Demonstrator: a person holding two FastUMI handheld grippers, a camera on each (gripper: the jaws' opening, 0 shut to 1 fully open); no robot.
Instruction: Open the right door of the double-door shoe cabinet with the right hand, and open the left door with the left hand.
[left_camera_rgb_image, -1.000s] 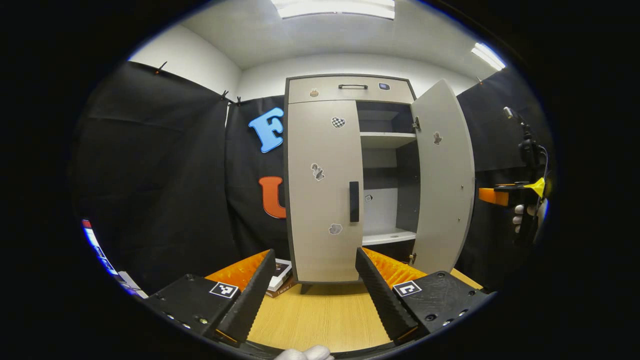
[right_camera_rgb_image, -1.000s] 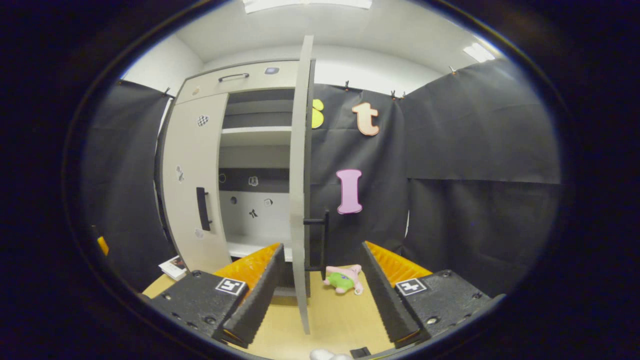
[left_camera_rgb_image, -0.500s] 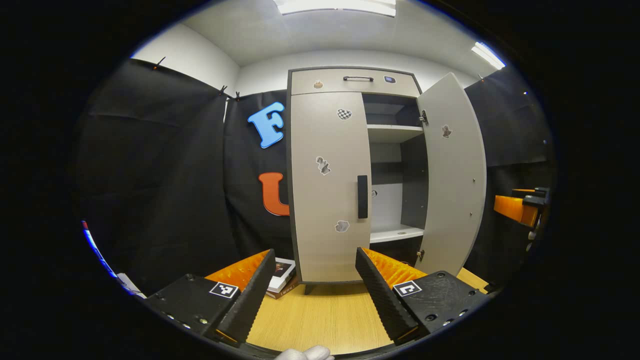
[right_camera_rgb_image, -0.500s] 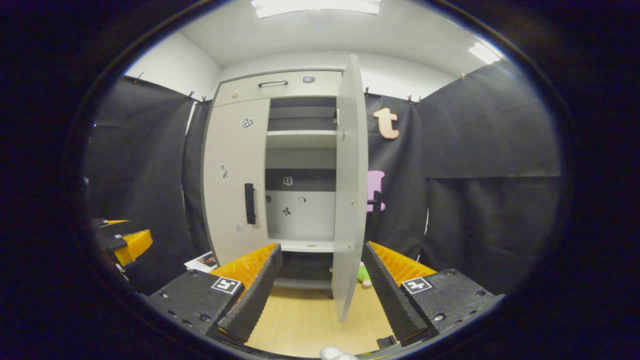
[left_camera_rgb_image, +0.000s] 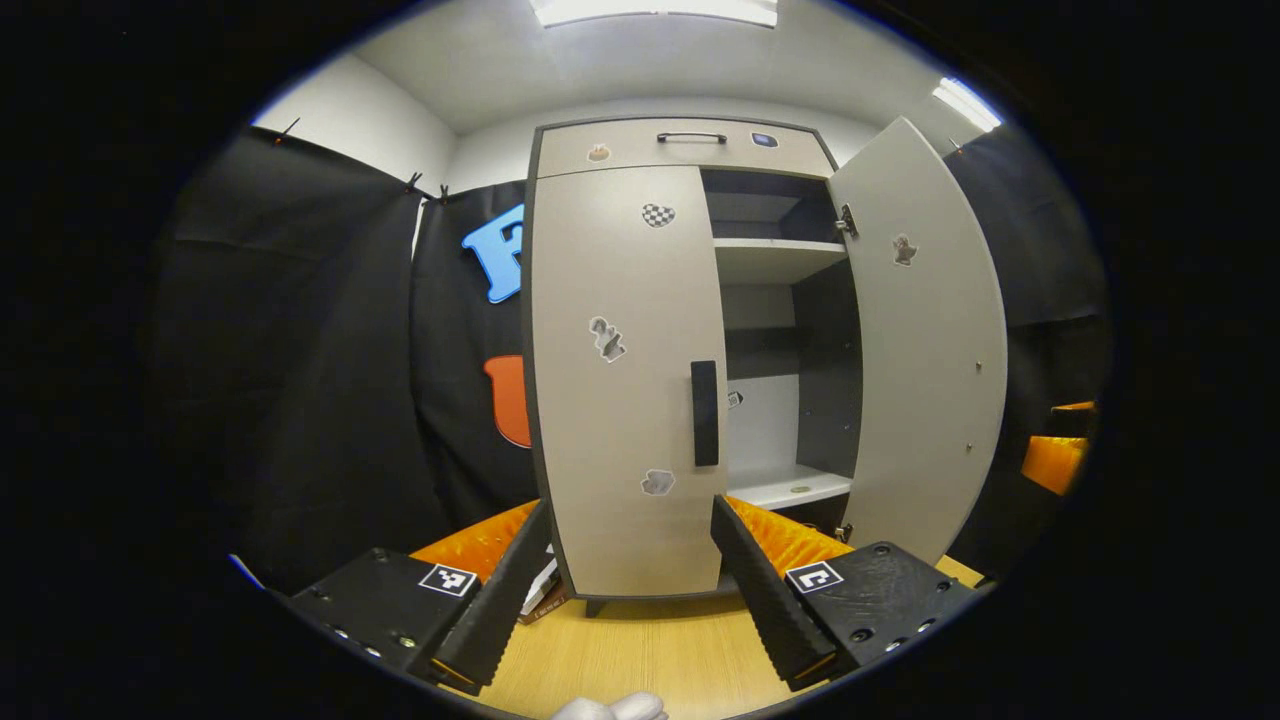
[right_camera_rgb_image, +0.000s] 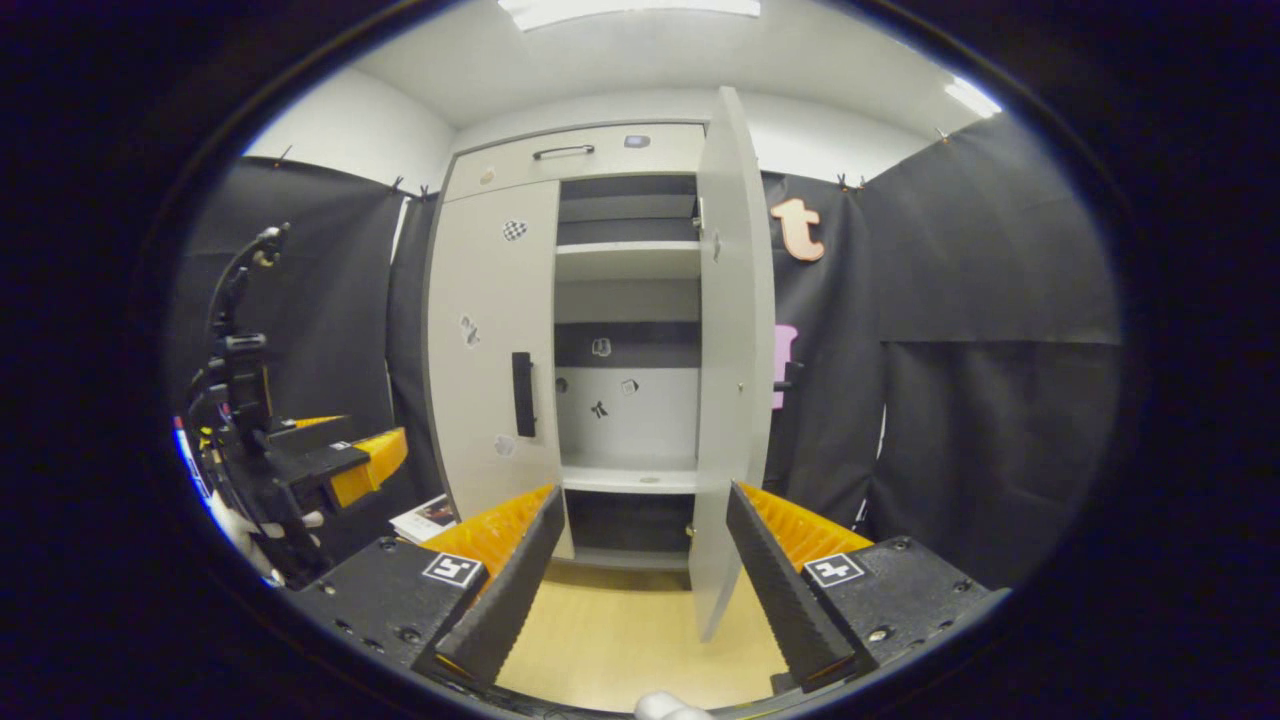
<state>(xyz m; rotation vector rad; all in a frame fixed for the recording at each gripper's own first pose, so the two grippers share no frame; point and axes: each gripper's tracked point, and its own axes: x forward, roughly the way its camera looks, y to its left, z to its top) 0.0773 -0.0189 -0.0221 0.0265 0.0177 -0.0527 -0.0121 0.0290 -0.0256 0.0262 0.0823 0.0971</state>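
Right door (left_camera_rgb_image: 925, 340) of the shoe cabinet (left_camera_rgb_image: 690, 150) stood swung wide open, shelves exposed; left door (left_camera_rgb_image: 625, 380) was shut flush. Cabinet sat at the far end of the wooden table (left_camera_rgb_image: 640, 650).

Step in hand, by my reading: second half, approach to the left door. Left gripper (left_camera_rgb_image: 630, 585) was near the door's foot, jaws wide, empty. Right gripper (right_camera_rgb_image: 640, 585) also wide, empty, off the right door.

Next move likely calls for raising the left gripper to the dark vertical handle (left_camera_rgb_image: 704, 413), closing on it, then pulling outward to the left.
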